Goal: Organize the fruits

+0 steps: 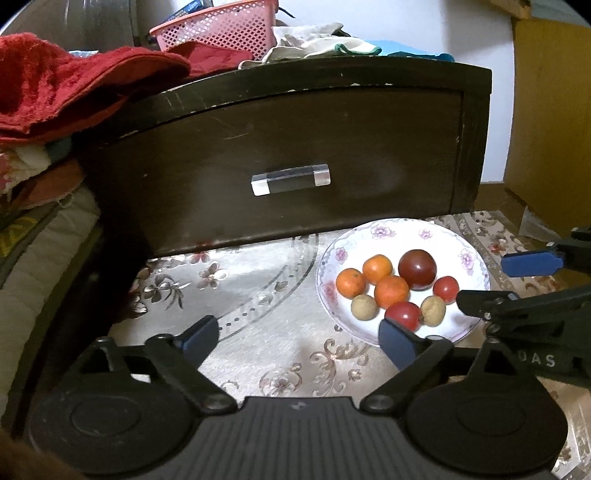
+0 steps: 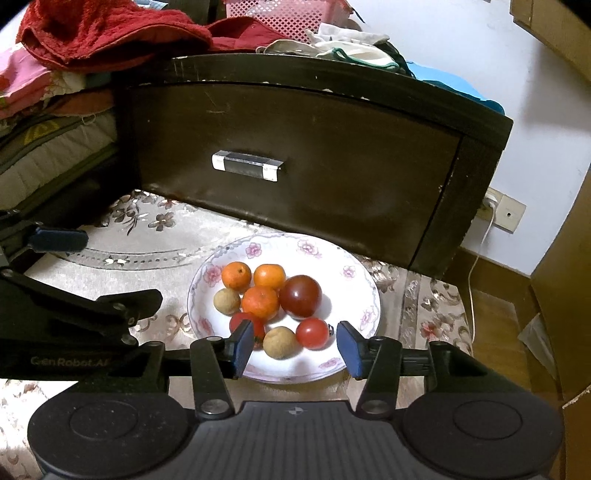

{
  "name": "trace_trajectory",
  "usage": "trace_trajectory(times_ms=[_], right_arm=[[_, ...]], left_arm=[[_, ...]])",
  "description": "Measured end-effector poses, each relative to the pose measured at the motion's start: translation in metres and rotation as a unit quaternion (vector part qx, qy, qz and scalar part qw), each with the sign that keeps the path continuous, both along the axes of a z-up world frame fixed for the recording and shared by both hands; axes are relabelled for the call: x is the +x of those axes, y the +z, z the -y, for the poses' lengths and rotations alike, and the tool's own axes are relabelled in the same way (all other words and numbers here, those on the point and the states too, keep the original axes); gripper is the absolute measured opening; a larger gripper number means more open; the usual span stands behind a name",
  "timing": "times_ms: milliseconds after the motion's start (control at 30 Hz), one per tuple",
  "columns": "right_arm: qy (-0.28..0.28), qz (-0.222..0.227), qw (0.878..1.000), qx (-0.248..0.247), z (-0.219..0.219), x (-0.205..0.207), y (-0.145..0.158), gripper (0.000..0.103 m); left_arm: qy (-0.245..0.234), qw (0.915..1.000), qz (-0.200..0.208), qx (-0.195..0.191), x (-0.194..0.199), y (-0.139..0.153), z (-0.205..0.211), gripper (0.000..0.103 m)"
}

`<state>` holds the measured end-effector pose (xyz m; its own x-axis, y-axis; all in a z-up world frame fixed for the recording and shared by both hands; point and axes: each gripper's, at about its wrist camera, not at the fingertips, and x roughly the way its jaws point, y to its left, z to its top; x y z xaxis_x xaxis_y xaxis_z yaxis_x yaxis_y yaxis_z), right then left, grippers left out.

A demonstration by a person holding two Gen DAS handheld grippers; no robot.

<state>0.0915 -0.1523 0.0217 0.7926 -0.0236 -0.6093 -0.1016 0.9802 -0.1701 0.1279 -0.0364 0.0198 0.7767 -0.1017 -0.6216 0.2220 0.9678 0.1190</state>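
One dark drawer (image 2: pixel 295 177) stands behind the fruit plate (image 2: pixel 354 291).

We saw white round ceramic plate (image 2: pixel 364 291), pink flower print on rim. On it: three orange mandarins (image 2: pixel 260 302), dark maroon round tomato (image 2: pixel 300 295), two red cherry tomatoes (image 2: pixel 312 333), two tan longans (image 2: pixel 279 342). Beige floral tablecloth (image 1: pixel 258 295); dark brown wooden drawer (image 1: pixel 295 147); pink mesh plastic basket (image 1: pixel 221 26).

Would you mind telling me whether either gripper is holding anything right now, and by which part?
Nothing is held: the left gripper and right gripper both hang open near the white floral plate of fruit.
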Motion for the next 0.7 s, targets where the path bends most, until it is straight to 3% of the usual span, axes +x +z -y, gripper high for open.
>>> trace_trajectory(times_ms=[700], right_arm=[[-0.01,0.001,1.0,0.007,-0.004,-0.027,0.002,0.05]], left_arm=[[0.016,0.9998,-0.007,-0.008,-0.027,-0.001,-0.005,0.103]])
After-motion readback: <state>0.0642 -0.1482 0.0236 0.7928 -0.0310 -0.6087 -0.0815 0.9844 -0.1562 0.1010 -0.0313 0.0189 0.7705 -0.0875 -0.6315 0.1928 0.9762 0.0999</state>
